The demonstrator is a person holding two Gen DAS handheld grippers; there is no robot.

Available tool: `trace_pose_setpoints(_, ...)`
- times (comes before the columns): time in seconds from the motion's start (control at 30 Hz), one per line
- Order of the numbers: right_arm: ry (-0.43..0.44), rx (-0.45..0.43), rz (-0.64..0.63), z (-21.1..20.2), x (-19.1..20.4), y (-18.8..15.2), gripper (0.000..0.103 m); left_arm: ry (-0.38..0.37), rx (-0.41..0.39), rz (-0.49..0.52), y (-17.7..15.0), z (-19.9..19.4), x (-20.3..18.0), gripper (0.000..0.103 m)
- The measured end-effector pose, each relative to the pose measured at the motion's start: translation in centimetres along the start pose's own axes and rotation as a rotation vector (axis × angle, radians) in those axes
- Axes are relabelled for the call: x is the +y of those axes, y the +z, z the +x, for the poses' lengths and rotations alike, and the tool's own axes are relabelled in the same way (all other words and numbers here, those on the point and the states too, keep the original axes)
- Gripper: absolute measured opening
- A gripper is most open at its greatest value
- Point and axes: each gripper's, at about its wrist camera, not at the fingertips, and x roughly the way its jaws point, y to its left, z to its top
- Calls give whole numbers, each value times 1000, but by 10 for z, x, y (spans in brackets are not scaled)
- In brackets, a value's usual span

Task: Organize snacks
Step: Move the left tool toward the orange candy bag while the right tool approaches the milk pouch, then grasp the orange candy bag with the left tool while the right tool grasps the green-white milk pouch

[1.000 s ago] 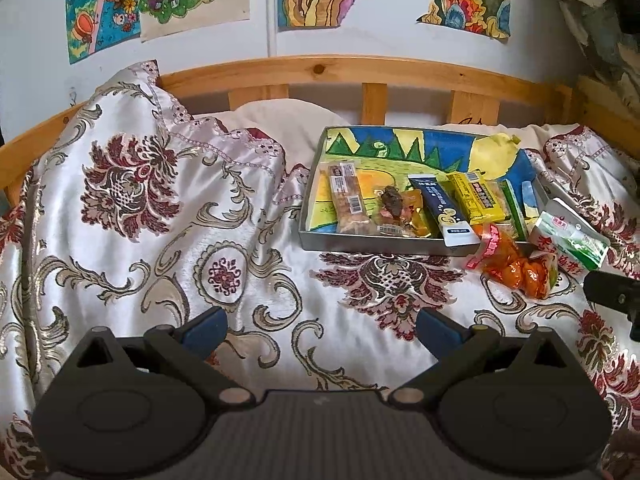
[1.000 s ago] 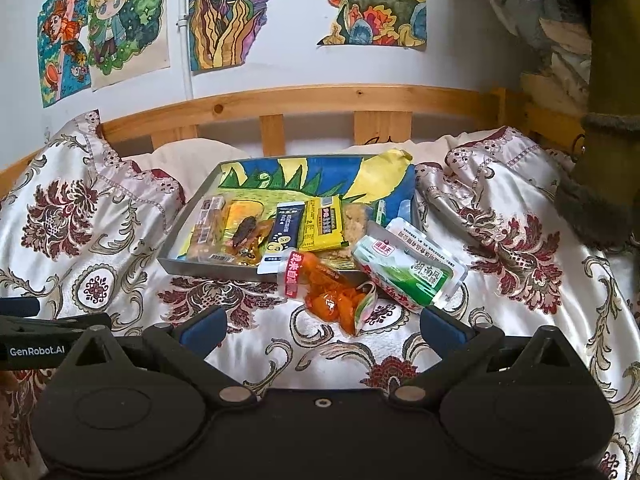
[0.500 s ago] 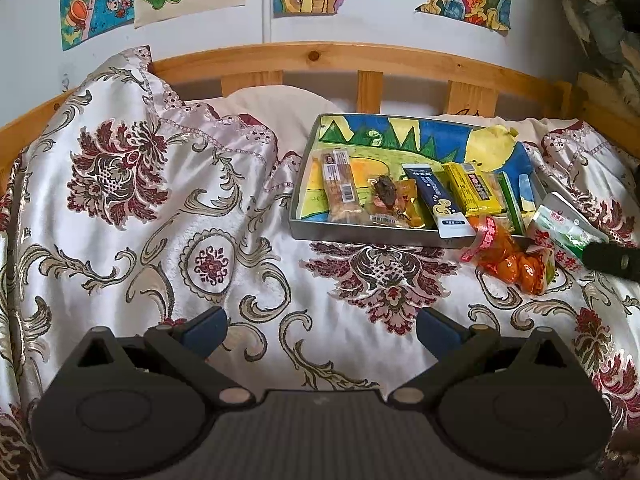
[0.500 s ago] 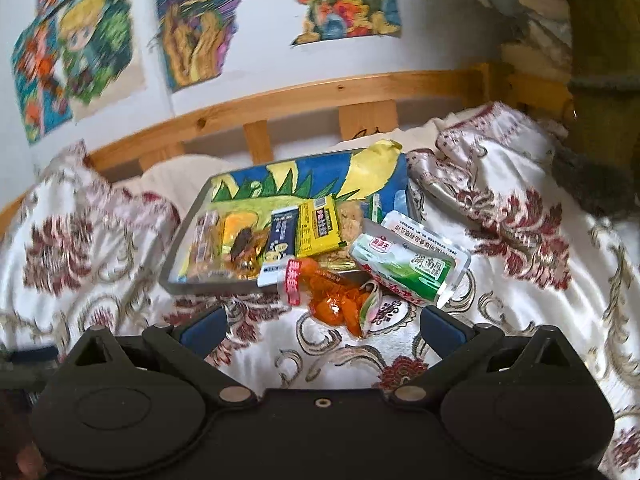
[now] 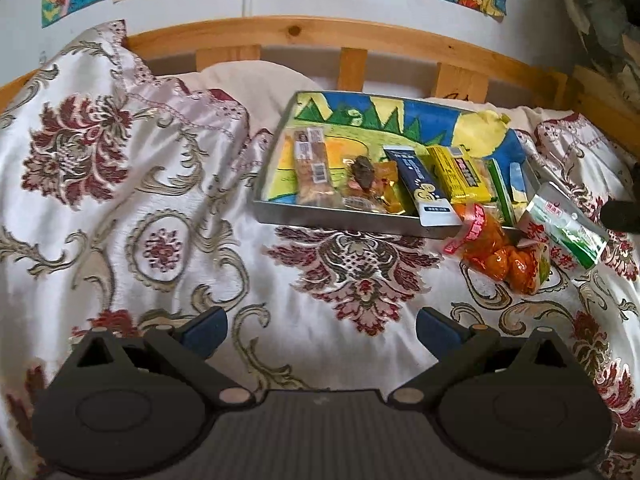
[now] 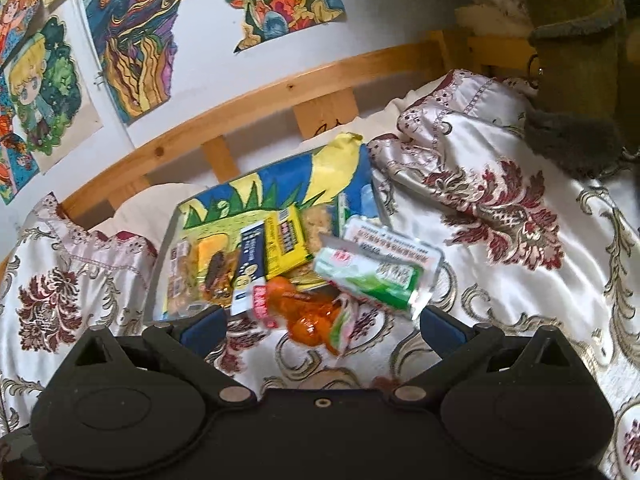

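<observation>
- Floral bedspread carries my tray, most snacks already lined up inside.
- Orange packet and green packet lie outside its near corner, unsorted.
- Right gripper, spread and empty, faces them; left gripper waits spread, well apart.

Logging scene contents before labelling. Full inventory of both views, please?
tray: 1, grey metal with a painted lining, on the bed
clear bar pack: 1, tan, tray's left end
brown snack: 1, in tray
navy pack: 1, in tray, overhanging the front rim
yellow pack: 1, in tray
orange bag: 1, on the bedspread, leaning on the tray's front
green pack: 1, green-white, at the tray's right corner
bedspread: 1, white-maroon floral
headboard: 1, wood
drawings: several, on the wall
left gripper: open, empty
right gripper: open, empty
</observation>
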Motion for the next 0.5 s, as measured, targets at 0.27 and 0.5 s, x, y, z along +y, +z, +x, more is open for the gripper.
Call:
trace_pose_setpoints(0.27,-45,-31,-133,27,-9,21,102,-55,-12,47,1,27,-23,102)
trace_pose_setpoints(0.5,-15,50,-286,60,-26,40,102,-183,-22,86,5,51,-46,102)
